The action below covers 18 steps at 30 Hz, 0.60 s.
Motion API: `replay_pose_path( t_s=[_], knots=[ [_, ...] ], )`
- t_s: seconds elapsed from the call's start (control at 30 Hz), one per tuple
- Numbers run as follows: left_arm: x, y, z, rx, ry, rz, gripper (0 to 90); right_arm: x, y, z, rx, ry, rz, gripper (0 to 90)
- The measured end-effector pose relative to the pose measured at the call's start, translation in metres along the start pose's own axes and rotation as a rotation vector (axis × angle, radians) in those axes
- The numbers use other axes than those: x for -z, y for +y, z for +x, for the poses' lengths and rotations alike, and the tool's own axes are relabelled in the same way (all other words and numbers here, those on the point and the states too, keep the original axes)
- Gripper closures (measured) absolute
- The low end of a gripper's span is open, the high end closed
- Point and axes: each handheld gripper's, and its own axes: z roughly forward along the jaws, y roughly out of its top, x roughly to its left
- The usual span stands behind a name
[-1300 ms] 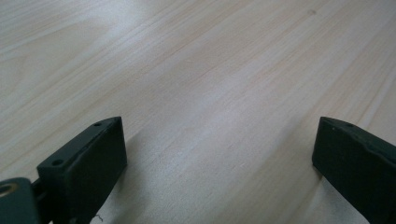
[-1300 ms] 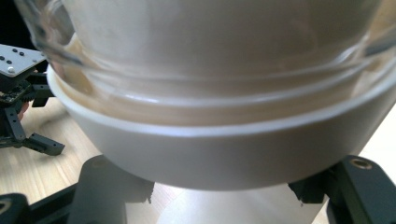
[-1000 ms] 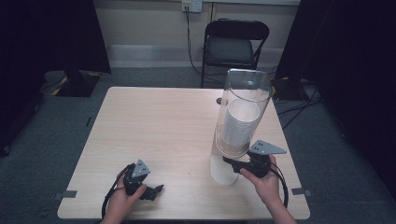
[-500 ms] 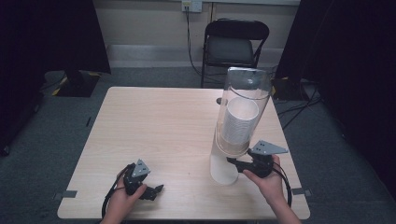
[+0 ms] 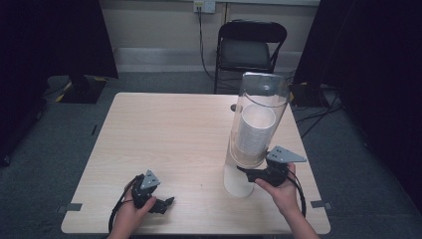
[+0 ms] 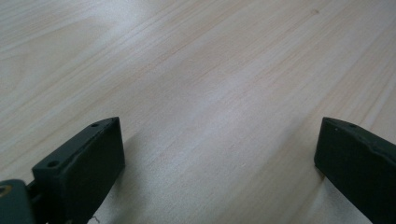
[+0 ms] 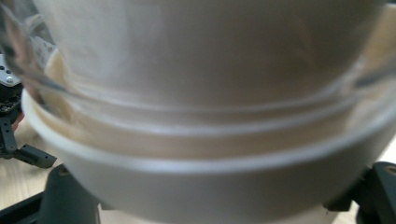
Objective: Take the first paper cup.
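A tall clear tube (image 5: 261,99) holds a stack of white paper cups (image 5: 255,132). The lowest cup (image 5: 238,181) sticks out below it, and its rim (image 7: 196,163) is blurred and very close in the right gripper view. My right gripper (image 5: 245,172) is at this cup just under the tube. Its jaws have just been opening and now stand apart on either side of the cup (image 7: 224,205), so it is open. My left gripper (image 5: 166,203) rests on the table near the front edge, open (image 6: 219,154), with bare wood between its jaws.
The light wooden table (image 5: 164,134) has free room across its left and middle. A black chair (image 5: 249,50) stands behind the far edge. Cables trail on the floor at the right. The left gripper's body (image 7: 14,135) shows far off in the right gripper view.
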Motion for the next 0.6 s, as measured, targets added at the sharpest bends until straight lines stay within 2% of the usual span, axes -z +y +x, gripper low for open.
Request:
replay_pose_path(
  t_s=[0.1, 0.17, 0.2, 0.37, 0.4, 0.47, 0.6],
  knots=[
    [0.0, 0.0, 0.0, 0.0, 0.0, 0.0, 1.1, -0.002, 0.0, 0.001, -0.003, 0.007, -0.008, 23.8],
    [0.0, 0.0, 0.0, -0.002, 0.0, 0.002, 1.1, -0.003, 0.0, 0.002, 0.003, -0.005, -0.006, 33.4],
    [0.0, 0.0, 0.0, -0.002, 0.0, 0.002, 1.1, -0.004, 0.0, 0.001, 0.013, 0.013, -0.014, 34.6],
    [0.0, 0.0, 0.0, -0.001, 0.0, 0.001, 1.1, -0.004, -0.001, 0.003, 0.035, 0.002, -0.007, 35.8],
    [0.0, 0.0, 0.0, 0.0, 0.0, 0.001, 1.0, -0.004, -0.005, 0.004, 0.02, 0.014, 0.017, 36.0],
    [0.0, 0.0, 0.0, 0.0, 0.001, 0.0, 1.1, -0.004, -0.012, 0.003, 0.026, 0.008, 0.031, 36.1],
    [0.0, 0.0, 0.0, -0.003, 0.001, 0.002, 1.0, -0.004, -0.015, 0.003, 0.029, 0.019, 0.019, 36.2]
  ],
)
